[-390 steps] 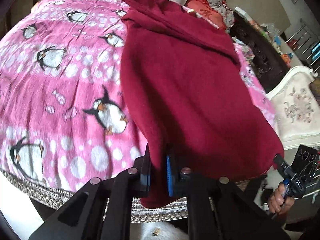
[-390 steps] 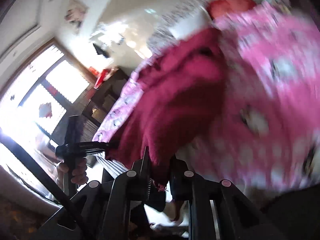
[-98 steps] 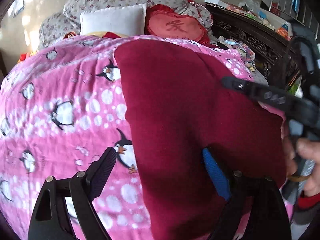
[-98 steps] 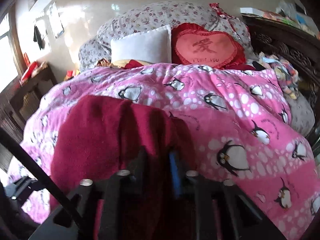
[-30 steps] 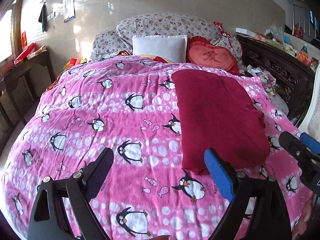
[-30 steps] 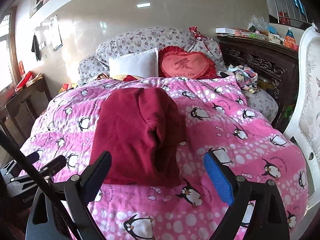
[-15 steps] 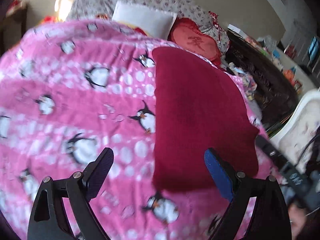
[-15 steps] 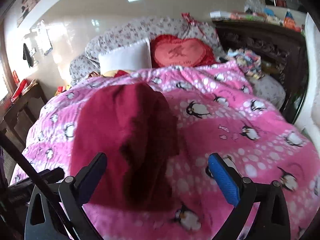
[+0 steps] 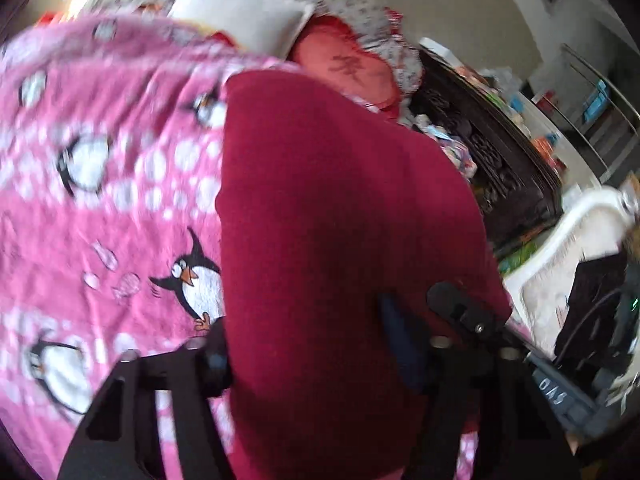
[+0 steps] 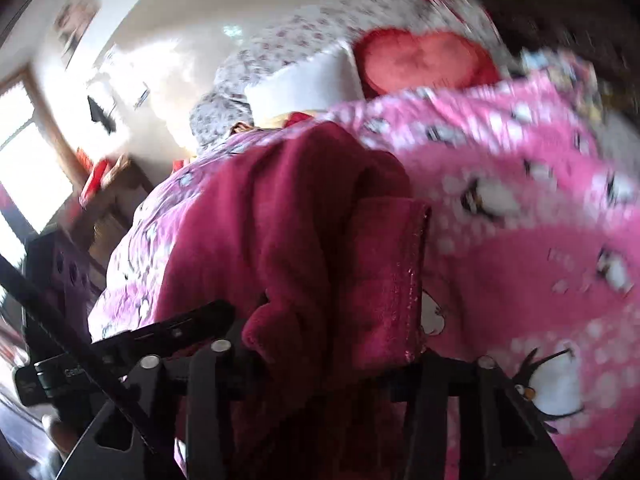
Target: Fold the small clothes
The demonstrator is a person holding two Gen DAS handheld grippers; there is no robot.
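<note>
A dark red fleece garment (image 9: pixel 340 220) lies folded lengthwise on the pink penguin bedspread (image 9: pixel 100 200). My left gripper (image 9: pixel 308 356) is open, its jaws straddling the garment's near edge, the blue pad on the cloth. The other gripper's tip (image 9: pixel 460 304) shows at the garment's right corner. In the right wrist view the garment (image 10: pixel 300 240) is bunched in thick folds, and my right gripper (image 10: pixel 332 360) is open around its near end, the fingertips hidden by the cloth. The left gripper (image 10: pixel 180 332) shows at the left.
A white pillow (image 9: pixel 244 16) and a red heart cushion (image 9: pixel 348 68) lie at the head of the bed. A dark carved headboard (image 9: pixel 500 168) with clutter stands to the right, then a white chair (image 9: pixel 568 240). A window (image 10: pixel 24 168) is at the left.
Both grippers have moved down and forward onto the garment's near edge; half a second ago they hovered back from it. Both views are motion-blurred.
</note>
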